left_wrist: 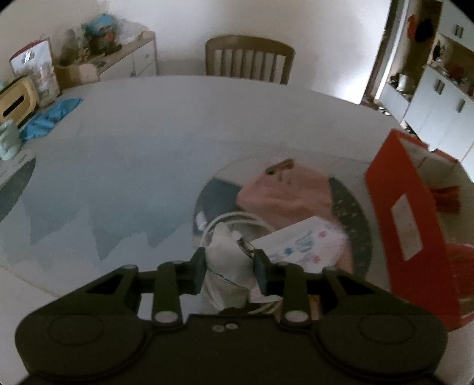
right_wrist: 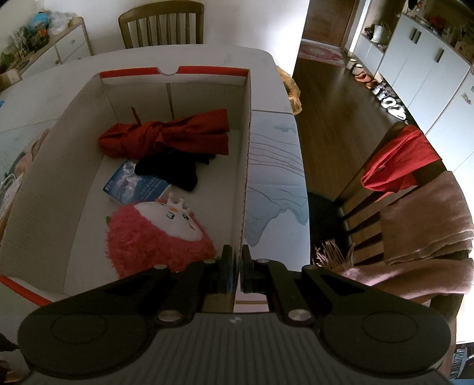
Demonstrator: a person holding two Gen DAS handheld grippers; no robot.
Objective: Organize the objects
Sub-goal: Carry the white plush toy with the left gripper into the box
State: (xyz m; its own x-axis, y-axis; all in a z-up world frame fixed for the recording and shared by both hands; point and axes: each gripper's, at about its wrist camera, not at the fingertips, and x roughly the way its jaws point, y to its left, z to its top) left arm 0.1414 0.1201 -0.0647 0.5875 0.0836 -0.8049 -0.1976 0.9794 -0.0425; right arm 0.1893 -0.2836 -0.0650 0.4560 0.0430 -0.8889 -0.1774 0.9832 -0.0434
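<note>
both grippers gripping, box half filled
left gripper (left_wrist: 228,260) clamps a white charger block with coiled cable (left_wrist: 226,251); right gripper (right_wrist: 235,266) pinches the orange-and-white cardboard box (right_wrist: 246,148) wall.

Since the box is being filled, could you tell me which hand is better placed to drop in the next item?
The left gripper: its jaws already clamp a white charger with cable, beside the box. The right gripper is pinching the box wall, steadying it.

Cloth bundle (right_wrist: 166,136) at back of box (right_wrist: 247,165), book (right_wrist: 134,185) in front, plush (right_wrist: 157,237) nearest, chair (right_wrist: 163,25) behind table (right_wrist: 275,154)
</note>
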